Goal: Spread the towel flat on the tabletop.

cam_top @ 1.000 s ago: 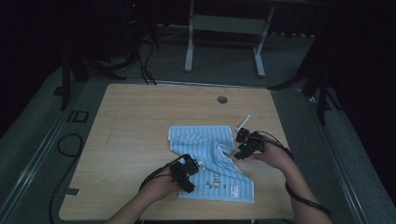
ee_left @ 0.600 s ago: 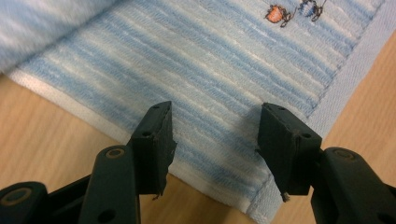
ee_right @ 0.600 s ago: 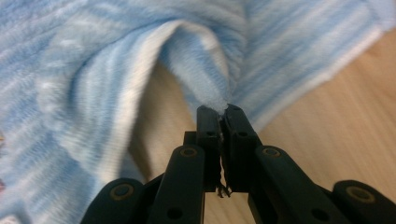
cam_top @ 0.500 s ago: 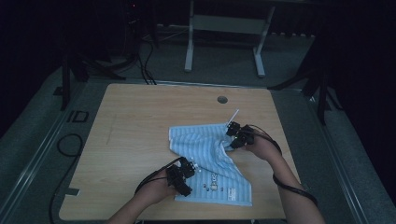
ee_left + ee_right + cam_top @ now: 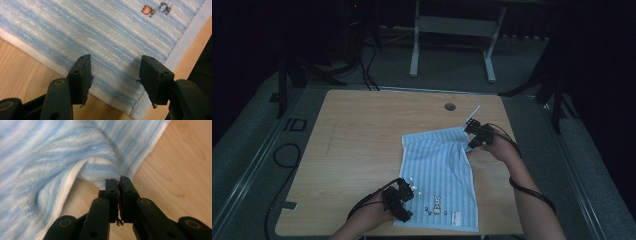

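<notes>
The desk (image 5: 362, 130) is carrying a striped blue towel (image 5: 437, 170), lying flat right of centre. The right tongs (image 5: 475, 136) are pinching its far right corner; the left tongs (image 5: 408, 192) are hovering half open, just widening, over its near left corner, gripping nothing.

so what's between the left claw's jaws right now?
Only the towel lying flat under the open left claw: its near corner and white hem. The pads don't touch it, as the left gripper view shows.
</notes>
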{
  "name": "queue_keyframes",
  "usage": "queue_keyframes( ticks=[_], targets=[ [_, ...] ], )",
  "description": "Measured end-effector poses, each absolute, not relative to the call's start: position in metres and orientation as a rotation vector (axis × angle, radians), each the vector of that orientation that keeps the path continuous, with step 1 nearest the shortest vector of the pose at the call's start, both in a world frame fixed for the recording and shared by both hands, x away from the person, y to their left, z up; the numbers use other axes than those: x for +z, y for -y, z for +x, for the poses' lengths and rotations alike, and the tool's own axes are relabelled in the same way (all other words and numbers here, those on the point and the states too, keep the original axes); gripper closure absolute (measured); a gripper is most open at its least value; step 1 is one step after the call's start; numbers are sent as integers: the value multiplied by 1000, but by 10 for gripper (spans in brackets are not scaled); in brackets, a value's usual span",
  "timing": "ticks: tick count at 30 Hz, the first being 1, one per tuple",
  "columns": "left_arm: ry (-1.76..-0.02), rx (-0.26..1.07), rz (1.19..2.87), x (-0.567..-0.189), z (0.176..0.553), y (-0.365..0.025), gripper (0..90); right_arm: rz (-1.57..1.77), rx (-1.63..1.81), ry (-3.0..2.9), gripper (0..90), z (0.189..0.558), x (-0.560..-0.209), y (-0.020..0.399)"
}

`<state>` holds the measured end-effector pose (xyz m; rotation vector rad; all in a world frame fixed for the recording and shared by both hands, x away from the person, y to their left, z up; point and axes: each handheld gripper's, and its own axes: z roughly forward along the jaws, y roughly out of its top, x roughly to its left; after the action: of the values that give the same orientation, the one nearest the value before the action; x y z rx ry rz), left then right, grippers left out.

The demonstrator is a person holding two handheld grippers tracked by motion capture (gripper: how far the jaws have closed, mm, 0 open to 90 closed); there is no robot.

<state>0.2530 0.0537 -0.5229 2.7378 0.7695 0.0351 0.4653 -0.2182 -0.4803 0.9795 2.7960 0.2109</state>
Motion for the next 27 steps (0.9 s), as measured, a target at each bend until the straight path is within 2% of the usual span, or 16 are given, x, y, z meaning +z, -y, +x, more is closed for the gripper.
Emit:
queue_keyframes(
  ticks=[8,10,12,16,21,27],
  targets=[
    [-762,7,2729,-523,250,-54,423,1110,141,-2800,856,480,-500,234],
    [-764,-9,2719,-523,250,-54,423,1123,143,-2808,825,478,-501,237],
    [-770,-8,2704,-520,252,-56,423,1116,157,-2810,738,473,-497,240],
    [-771,48,2673,-512,254,-62,423,1070,240,-2809,645,451,-482,244],
    [-767,104,2674,-507,261,-67,425,960,305,-2853,660,408,-473,236],
    [-746,90,2680,-516,269,-67,438,796,395,-2949,650,353,-488,220]
  ],
)
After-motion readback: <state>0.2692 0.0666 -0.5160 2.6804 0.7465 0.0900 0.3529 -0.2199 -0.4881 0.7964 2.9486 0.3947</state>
